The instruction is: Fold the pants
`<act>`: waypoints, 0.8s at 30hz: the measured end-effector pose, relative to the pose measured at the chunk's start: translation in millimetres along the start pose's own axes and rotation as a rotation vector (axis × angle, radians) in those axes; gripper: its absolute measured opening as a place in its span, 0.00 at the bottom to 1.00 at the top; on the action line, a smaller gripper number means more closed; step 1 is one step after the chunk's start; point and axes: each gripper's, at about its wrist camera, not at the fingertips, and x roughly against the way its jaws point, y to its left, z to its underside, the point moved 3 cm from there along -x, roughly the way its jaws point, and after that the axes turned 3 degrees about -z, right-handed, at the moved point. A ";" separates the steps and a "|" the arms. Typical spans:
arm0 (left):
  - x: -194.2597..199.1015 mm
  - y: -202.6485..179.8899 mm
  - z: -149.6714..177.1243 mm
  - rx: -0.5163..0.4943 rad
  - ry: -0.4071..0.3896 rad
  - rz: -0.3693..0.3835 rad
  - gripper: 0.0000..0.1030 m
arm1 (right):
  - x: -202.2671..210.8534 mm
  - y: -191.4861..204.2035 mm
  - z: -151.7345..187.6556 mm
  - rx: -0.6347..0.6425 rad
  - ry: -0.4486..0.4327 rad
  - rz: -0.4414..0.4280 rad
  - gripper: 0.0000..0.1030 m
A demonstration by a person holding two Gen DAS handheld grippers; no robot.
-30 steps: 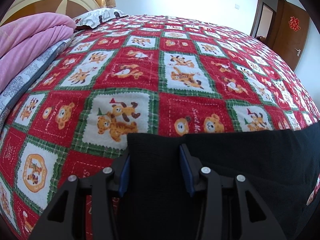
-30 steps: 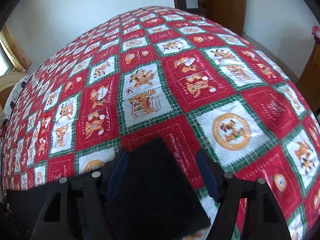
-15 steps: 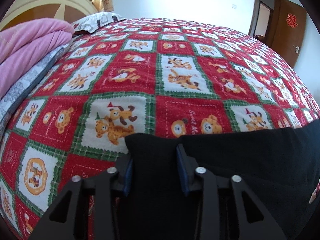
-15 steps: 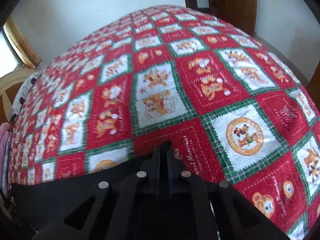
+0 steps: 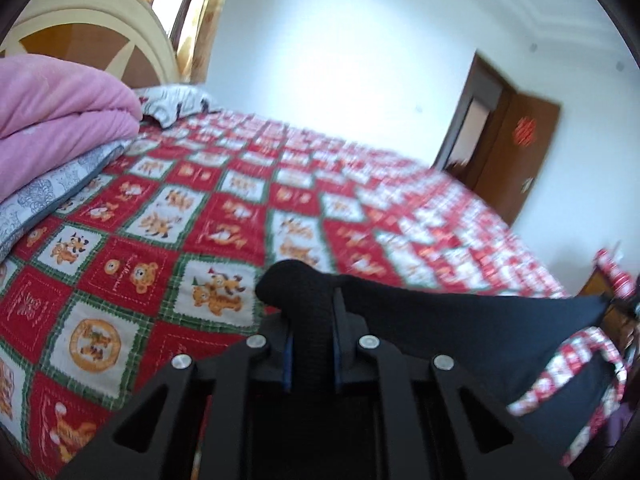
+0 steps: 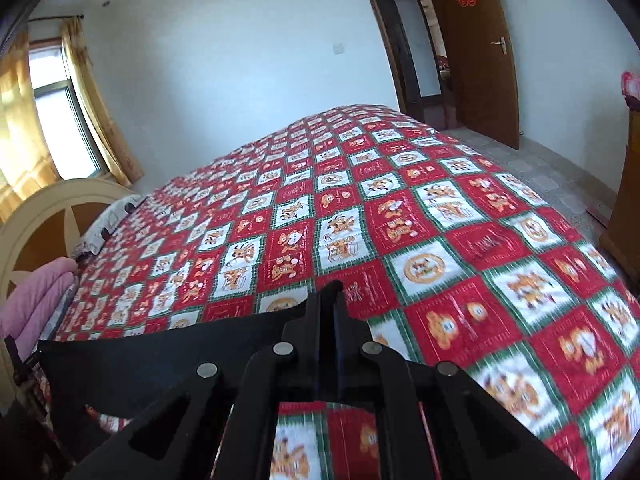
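Observation:
Black pants (image 5: 460, 320) hang stretched as a taut band between my two grippers, lifted off the red cartoon-print bedspread (image 5: 200, 208). In the left wrist view my left gripper (image 5: 312, 312) has a bunched corner of the black cloth between its blue pads, and its jaws are closing onto it. In the right wrist view my right gripper (image 6: 330, 292) is shut, pinching the other corner of the pants (image 6: 160, 356). From there the cloth runs off to the left edge. The lower part of the pants is hidden under the grippers.
A folded pink blanket (image 5: 60, 120) on a grey patterned quilt (image 5: 48, 196) lies at the head of the bed, by the cream headboard (image 5: 92, 28). A brown door (image 6: 476, 48) stands open past the foot. A wooden cabinet (image 6: 628, 200) is at the right.
Both grippers have risen and tilted up, lifting the pants' edge off the bed. The right jaws went from wide open to shut on the cloth. The left jaws narrowed onto it.

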 end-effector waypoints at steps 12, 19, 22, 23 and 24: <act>62.5 7.6 70.4 -0.034 -0.053 0.144 0.14 | 89.4 -58.0 110.8 -0.150 -0.011 0.018 0.05; 77.5 12.5 109.2 -0.120 -0.006 0.087 0.41 | 104.2 -74.5 142.5 -0.213 0.000 0.016 0.07; 88.6 20.4 117.0 -0.135 0.003 0.083 0.49 | 118.1 -76.3 146.1 -0.215 -0.028 0.057 0.14; 91.5 22.7 119.7 -0.144 0.008 0.077 0.53 | 121.0 -78.3 147.0 -0.220 -0.033 0.067 0.14; 94.5 24.3 122.2 -0.156 0.008 0.066 0.59 | 126.3 -81.2 148.5 -0.230 -0.043 0.101 0.14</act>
